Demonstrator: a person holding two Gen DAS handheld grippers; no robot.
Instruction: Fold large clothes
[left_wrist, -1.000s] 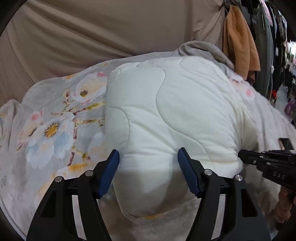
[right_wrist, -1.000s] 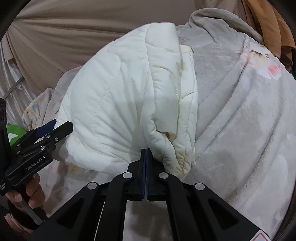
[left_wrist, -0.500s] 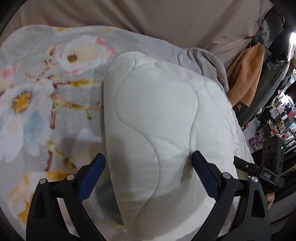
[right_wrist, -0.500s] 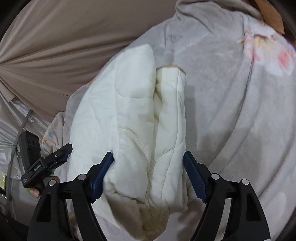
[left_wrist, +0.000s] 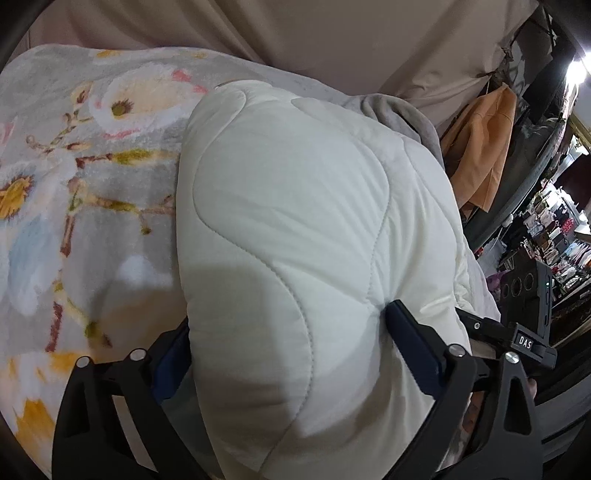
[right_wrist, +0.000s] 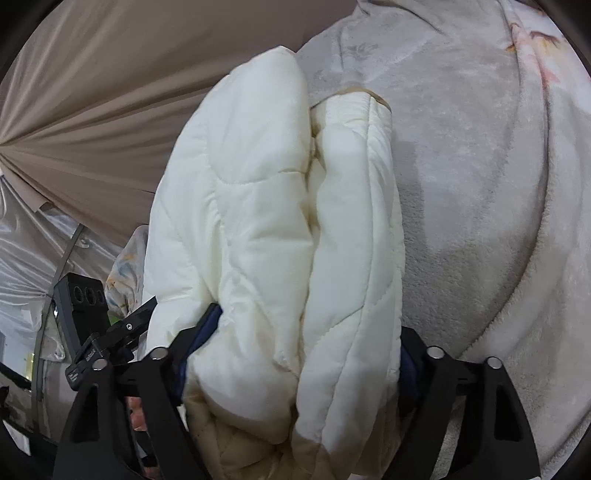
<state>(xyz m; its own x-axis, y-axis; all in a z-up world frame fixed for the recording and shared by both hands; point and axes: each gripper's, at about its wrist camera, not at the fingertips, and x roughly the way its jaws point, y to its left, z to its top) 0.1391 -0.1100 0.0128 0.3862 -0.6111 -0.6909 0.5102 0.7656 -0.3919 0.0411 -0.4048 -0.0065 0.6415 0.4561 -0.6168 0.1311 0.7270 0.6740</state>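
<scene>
Two grippers, one quilted white coat, one flowered blanket under it all.

The left gripper (left_wrist: 291, 354) has its jaws spread wide, one blue pad (left_wrist: 410, 347) pressed into the coat's side and the other half hidden behind the bulge on the opposite side. The coat (left_wrist: 288, 221) fills the gap between them and swells up and away from the gripper in a smooth, stitched dome. Whether the pads truly pinch it or only straddle it, I cannot tell. Off to that gripper's right, just past the coat's edge, the black body of the other gripper shows.

The right gripper (right_wrist: 299, 350) is likewise spread wide, with the coat's (right_wrist: 266, 229) folded end bunched between its fingers; here the layers show as two thick rolls lying side by side, running forward from the jaws. To its left, close by, sits the left gripper's black frame.

Beyond and beneath the coat lies the blanket (left_wrist: 85, 192), grey with big pale blossoms, stretching to the left of the left gripper and to the right of the right one (right_wrist: 480, 166). Farther back hangs a beige curtain (left_wrist: 314, 33), and one orange garment (left_wrist: 480, 147) hangs to the far right.
</scene>
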